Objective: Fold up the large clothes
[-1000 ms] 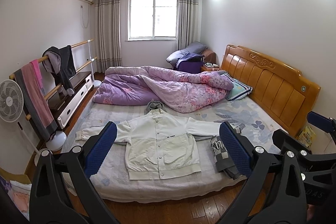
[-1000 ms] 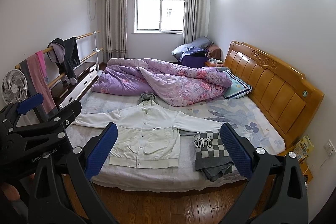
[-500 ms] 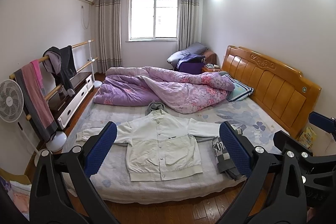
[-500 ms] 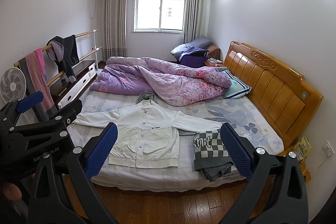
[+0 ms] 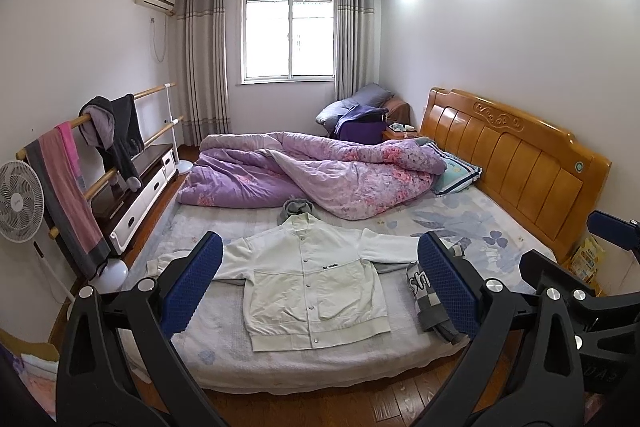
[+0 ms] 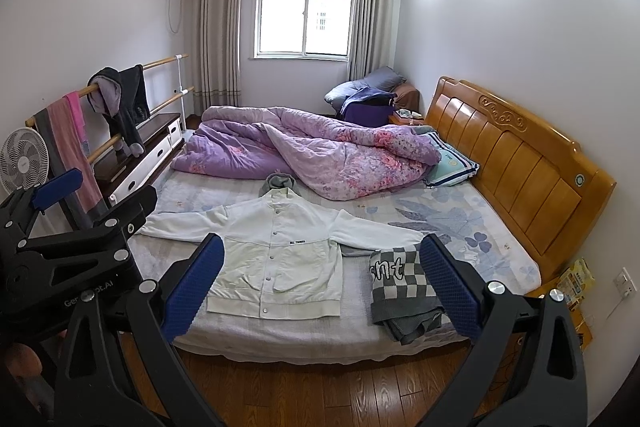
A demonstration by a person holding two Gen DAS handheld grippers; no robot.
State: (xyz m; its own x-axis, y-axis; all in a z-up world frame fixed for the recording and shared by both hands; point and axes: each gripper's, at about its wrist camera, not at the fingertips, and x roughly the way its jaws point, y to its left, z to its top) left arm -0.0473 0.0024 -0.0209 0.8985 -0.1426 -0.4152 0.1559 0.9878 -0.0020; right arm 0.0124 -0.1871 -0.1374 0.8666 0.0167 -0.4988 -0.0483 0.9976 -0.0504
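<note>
The bed (image 5: pixel 460 223) carries a white jacket (image 5: pixel 312 291), spread flat with both sleeves out. Just beside it lies a folded checkered garment (image 6: pixel 404 287). A purple quilt (image 5: pixel 320 175) and a pillow (image 5: pixel 456 171) lie further back.

Bed (image 5: pixel 460 227) | headboard (image 5: pixel 516 163) at right | window (image 5: pixel 289 37) beyond | wood floor (image 6: pixel 320 383) in front | fan (image 5: pixel 18 201) left
</note>
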